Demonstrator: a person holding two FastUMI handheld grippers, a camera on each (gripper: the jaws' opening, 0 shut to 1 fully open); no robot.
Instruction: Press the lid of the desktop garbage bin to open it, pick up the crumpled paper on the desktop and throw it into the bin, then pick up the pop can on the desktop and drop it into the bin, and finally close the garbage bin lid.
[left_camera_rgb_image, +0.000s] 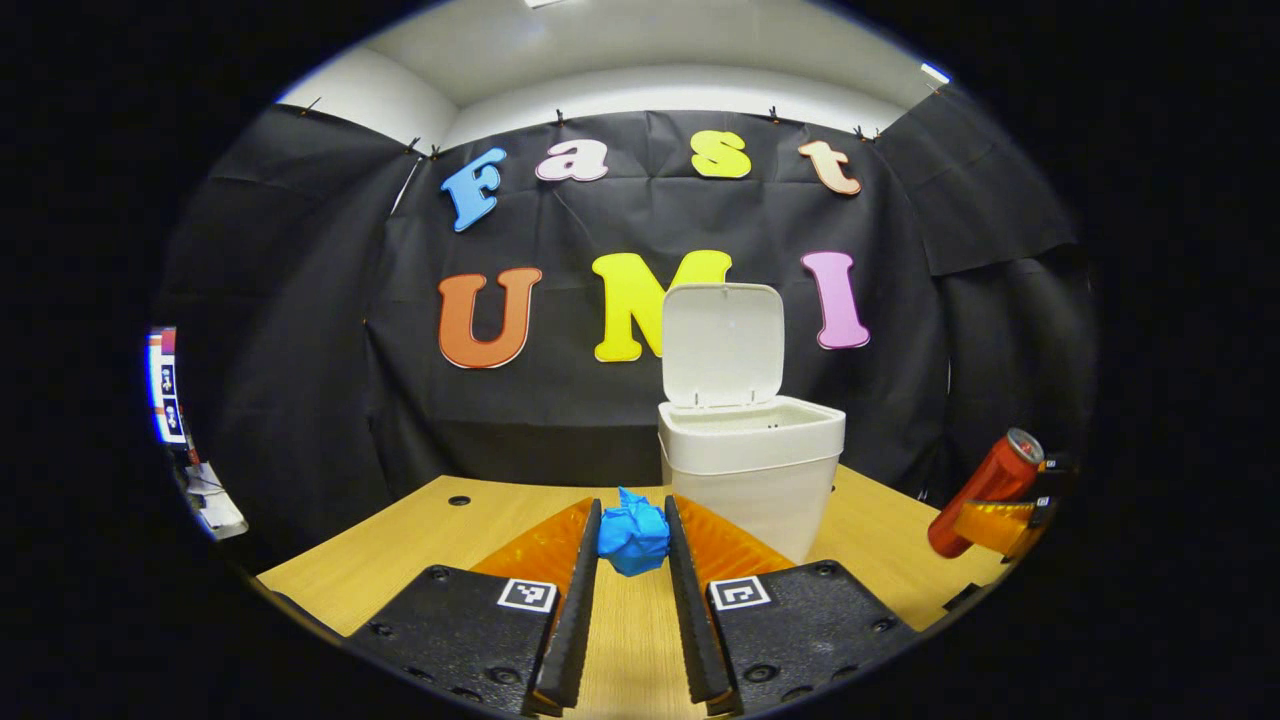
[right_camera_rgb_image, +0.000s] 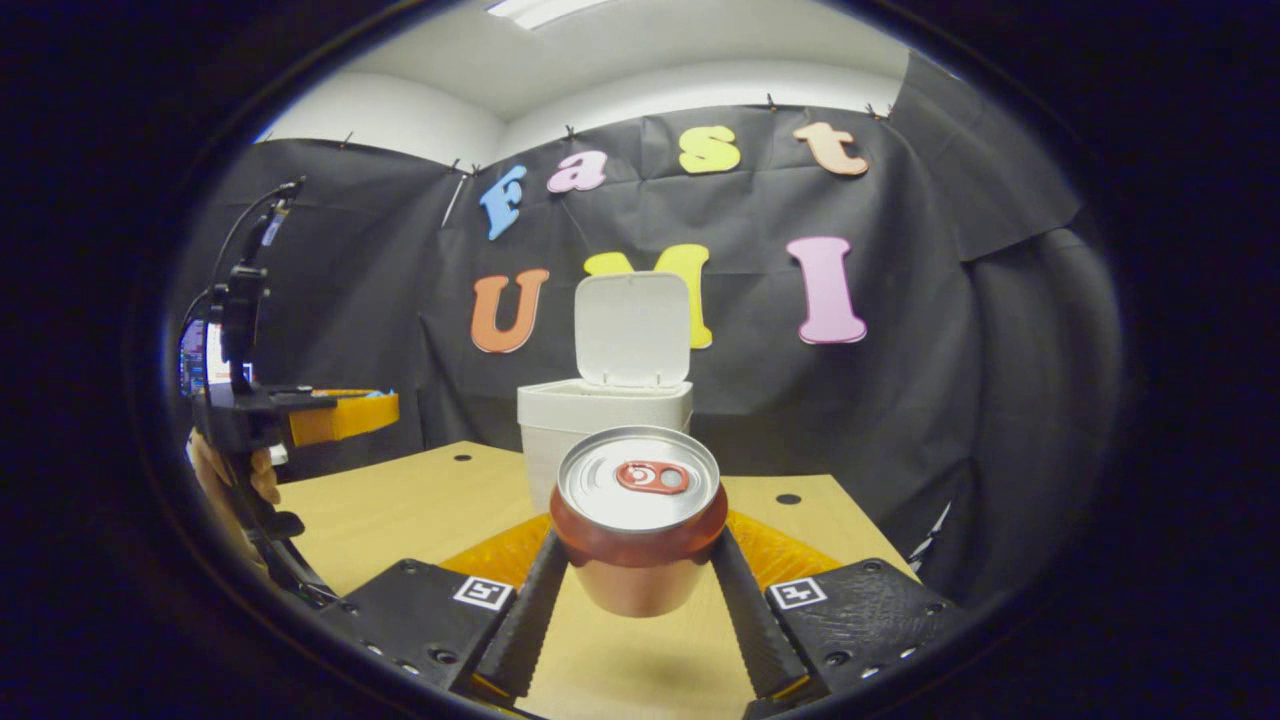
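Two tools were seen, each closed on a task item, and the bin (left_camera_rgb_image: 750, 470) stood with its lid (left_camera_rgb_image: 722, 345) raised upright. The inside of the bin was hidden behind its front wall, so its contents could not be made out. In the left gripper view, the left tool (left_camera_rgb_image: 633, 535) was narrowed onto the crumpled blue paper (left_camera_rgb_image: 632, 535), pinched between both fingers just in front of the bin and above the tabletop (left_camera_rgb_image: 400, 560). To the right of the bin, the pop can (left_camera_rgb_image: 985, 490) was seen tilted, partly cut off by the view's edge. In the right gripper view, the right tool (right_camera_rgb_image: 637, 560) was closed on the pop can (right_camera_rgb_image: 638, 530), held in front of the bin (right_camera_rgb_image: 600, 420) and clear of the tabletop, its lower side hard to make out. Left of the bin, the left tool (right_camera_rgb_image: 340, 415) was seen, gripped by a hand (right_camera_rgb_image: 250, 480).
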